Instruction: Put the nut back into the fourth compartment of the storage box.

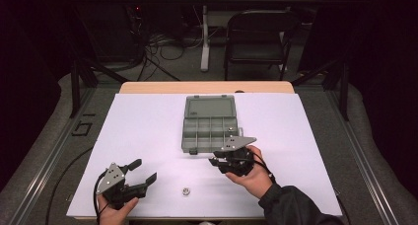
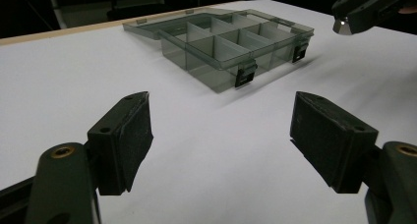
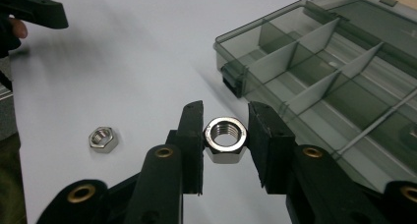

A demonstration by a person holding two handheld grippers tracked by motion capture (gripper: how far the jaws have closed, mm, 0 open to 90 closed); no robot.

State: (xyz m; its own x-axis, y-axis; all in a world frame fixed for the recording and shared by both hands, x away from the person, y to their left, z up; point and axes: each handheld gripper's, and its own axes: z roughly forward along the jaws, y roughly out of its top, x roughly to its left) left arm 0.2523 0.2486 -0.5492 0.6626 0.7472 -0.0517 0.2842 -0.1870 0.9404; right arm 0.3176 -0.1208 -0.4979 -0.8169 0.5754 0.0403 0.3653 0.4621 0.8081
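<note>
The right tongs [image 3: 225, 138] are gripping a steel hex nut [image 3: 225, 138] between their two black padded jaws, one flat of the nut pressed against each pad, its threaded bore facing the camera in the right gripper view. The nut is shiny and six-sided and is hanging clear of the white counter [image 1: 148, 131]. In the high view the right tongs [image 1: 215, 162] are sitting in the person's right hand [image 1: 251, 173], just off the near edge of the organiser box [image 1: 211, 124], towards the near right part of the counter.

The box is smoky translucent plastic, rectangular and shallow, lying open near the middle of the counter with its flat lid folded back towards the far edge. Thin walls are dividing its tray into small square compartments, and two dark latches [image 2: 245, 75] are standing out on its near wall.

A second hex nut [image 1: 186, 191], the same bright metal, is lying flat on the counter close to the near edge, between the two hands and well apart from the box.

The left tongs [image 1: 144, 170] are resting near the near left corner in the left hand [image 1: 116, 210], their jaws standing wide apart with nothing between them; the pads [image 2: 135, 135] are looking matte, dark and slightly rough.
</note>
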